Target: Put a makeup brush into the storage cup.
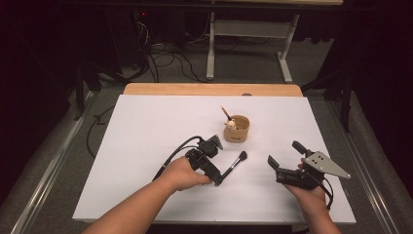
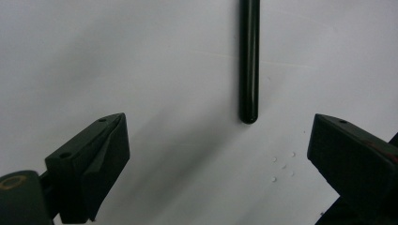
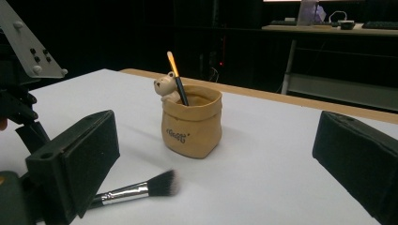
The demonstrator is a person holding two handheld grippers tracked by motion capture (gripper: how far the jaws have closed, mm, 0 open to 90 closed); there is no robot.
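The left tool (image 1: 220,181) rests low over the white surface (image 1: 146,126), held in the person's left hand (image 1: 182,174). Its jaws point at the handle end of a makeup brush (image 1: 234,165) that lies flat on the surface. In the left gripper view, the jaws stand wide apart with bare surface between them. The rounded black end of the brush handle (image 2: 248,61) lies ahead of the jaws, roughly between their lines, and touches neither pad. The left tool holds nothing.

The brush lies at an angle, bristle head pointing away from the person toward a tan pouch-shaped cup (image 1: 237,129). In the right gripper view, the dark bristles (image 3: 164,183) and silver collar show just in front of the cup (image 3: 191,123), near it but apart from it. The cup stands upright near the middle of the surface. It carries a small bear figure (image 3: 166,87) at its rim and holds a thin stick with an orange tip (image 3: 177,77) leaning in its mouth.

The right tool (image 1: 285,156) sits to the right of the brush, well apart from it, held in the right hand (image 1: 309,192). Its jaws stand wide open and empty, facing the cup.
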